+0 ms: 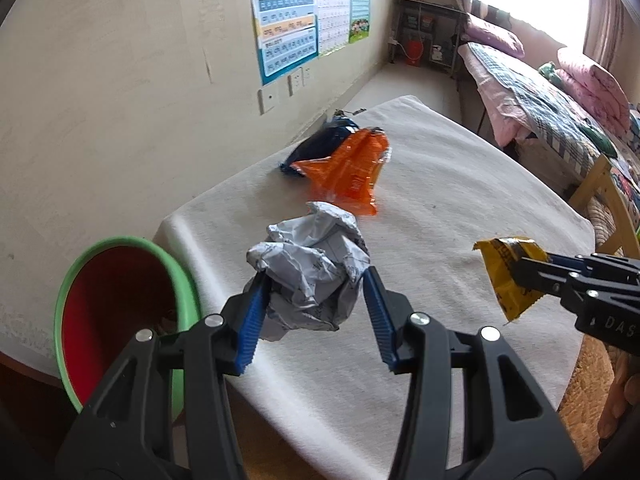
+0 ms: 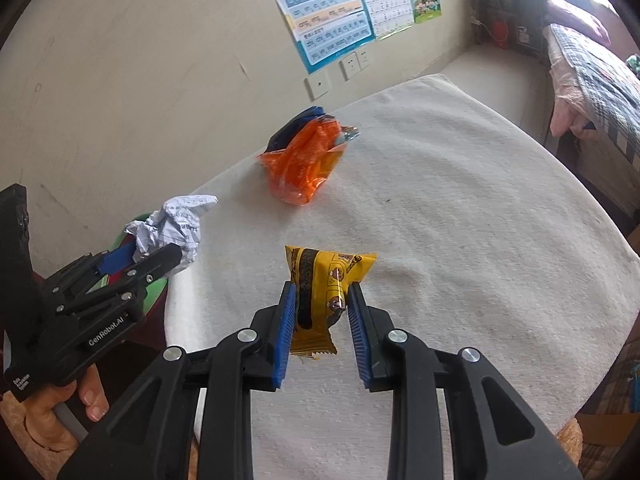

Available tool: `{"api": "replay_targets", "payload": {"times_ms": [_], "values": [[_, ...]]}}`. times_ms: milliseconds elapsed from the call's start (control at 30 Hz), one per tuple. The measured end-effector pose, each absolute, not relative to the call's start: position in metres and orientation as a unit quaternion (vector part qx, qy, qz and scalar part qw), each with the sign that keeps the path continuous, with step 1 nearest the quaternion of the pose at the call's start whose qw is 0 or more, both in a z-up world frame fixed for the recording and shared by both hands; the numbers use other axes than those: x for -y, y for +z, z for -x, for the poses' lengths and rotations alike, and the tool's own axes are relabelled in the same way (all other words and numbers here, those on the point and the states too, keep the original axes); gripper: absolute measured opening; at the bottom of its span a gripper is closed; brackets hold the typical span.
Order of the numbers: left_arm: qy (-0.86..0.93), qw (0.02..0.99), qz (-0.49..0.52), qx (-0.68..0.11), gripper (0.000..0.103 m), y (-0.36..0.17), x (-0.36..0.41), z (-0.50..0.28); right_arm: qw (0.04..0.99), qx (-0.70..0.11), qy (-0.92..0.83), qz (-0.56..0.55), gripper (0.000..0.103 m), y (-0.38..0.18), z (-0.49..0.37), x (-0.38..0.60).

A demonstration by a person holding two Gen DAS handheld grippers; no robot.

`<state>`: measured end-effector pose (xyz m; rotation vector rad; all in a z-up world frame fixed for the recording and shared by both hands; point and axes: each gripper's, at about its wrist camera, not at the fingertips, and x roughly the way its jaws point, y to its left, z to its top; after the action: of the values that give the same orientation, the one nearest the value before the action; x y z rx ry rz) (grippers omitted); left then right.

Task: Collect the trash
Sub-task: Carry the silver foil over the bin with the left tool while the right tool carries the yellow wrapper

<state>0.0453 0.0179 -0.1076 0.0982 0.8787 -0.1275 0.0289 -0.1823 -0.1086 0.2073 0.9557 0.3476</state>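
Note:
My left gripper [image 1: 316, 284] is shut on a crumpled white paper ball [image 1: 310, 268] and holds it above the near left part of the table; the ball also shows in the right wrist view [image 2: 168, 228]. My right gripper [image 2: 322, 292] is shut on a yellow snack wrapper [image 2: 324, 284], lifted off the cloth; the wrapper also shows in the left wrist view [image 1: 508, 276]. An orange wrapper [image 1: 348, 172] lies on a dark blue wrapper [image 1: 320, 140] further back on the table. A red bin with a green rim [image 1: 116, 308] stands left of the table, below and left of the paper ball.
The table wears a white cloth [image 1: 460, 184] and stands against a beige wall with posters [image 1: 288, 32] and sockets. A bed with pink bedding [image 1: 560, 92] is at the right. A wooden chair [image 1: 608, 200] stands by the table's right edge.

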Motion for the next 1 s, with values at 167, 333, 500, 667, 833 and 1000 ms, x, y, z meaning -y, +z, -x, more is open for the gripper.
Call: {"api": "replay_targets", "payload": {"times_ms": [167,333,500,667,833,1000], "values": [[-0.046,0.904,-0.037,-0.424,0.046,-0.108,-0.032,-0.043,0.867,-0.457,0.177,-0.09,0.026,-0.107,-0.03,0.172],[-0.037,0.905,-0.031,-0.423,0.046,-0.107,-0.04,-0.04,0.867,-0.454,0.192,-0.08,0.026,-0.102,-0.032,0.159],[-0.032,0.907,-0.026,-0.419,0.046,-0.104,-0.048,-0.038,0.87,-0.444,0.204,-0.068,0.026,-0.093,-0.034,0.143],[-0.022,0.908,-0.021,-0.417,0.047,-0.102,-0.056,-0.037,0.869,-0.441,0.217,-0.06,0.026,-0.089,-0.035,0.131],[-0.007,0.911,-0.016,-0.412,0.047,-0.098,-0.068,-0.033,0.868,-0.436,0.233,-0.05,0.026,-0.082,-0.033,0.117],[0.011,0.913,-0.007,-0.408,0.047,-0.096,-0.084,-0.029,0.866,-0.431,0.249,-0.039,0.026,-0.078,-0.037,0.099]]}}
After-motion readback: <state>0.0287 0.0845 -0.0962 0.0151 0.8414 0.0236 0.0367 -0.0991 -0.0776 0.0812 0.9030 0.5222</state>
